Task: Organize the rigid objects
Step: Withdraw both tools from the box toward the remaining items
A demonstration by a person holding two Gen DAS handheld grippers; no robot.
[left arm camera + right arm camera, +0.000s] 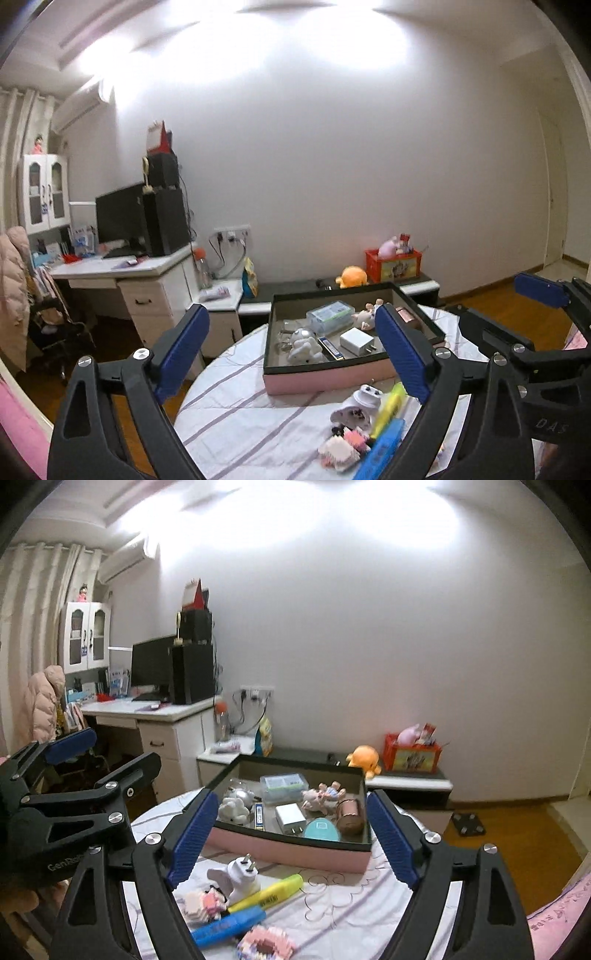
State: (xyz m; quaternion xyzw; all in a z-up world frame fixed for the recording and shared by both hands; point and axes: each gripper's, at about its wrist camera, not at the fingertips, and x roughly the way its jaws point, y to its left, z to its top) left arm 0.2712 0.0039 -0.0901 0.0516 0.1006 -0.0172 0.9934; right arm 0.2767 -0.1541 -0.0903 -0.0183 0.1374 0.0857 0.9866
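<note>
— While the round worktop (pixel 332 893) carries everything under its striped cloth, what do the things look like, from the left?
— Nearest, a loose heap: a pink-and-white block figure (pixel 207 904), a white plug adapter (pixel 240 875) with its two pins up, a yellow highlighter (pixel 269 891) and a blue marker (pixel 229 925) lying beside it, then a pink block ring (pixel 264 945). Behind them stands the pink tray (pixel 295 853) with dark inner walls.
— And inside it?
— A white plush figure (pixel 234 808), a clear plastic case (pixel 284 786), a white charger (pixel 291 816), a small doll (pixel 321 794), a teal oval (pixel 321 830) and a copper-coloured cylinder (pixel 349 814).
— The fingers?
— The left gripper (pixel 291 354) has its blue pads spread wide, holding nothing, above the worktop's left part. The right gripper (pixel 291 845) is likewise spread, empty, framing the tray without touching it.
</note>
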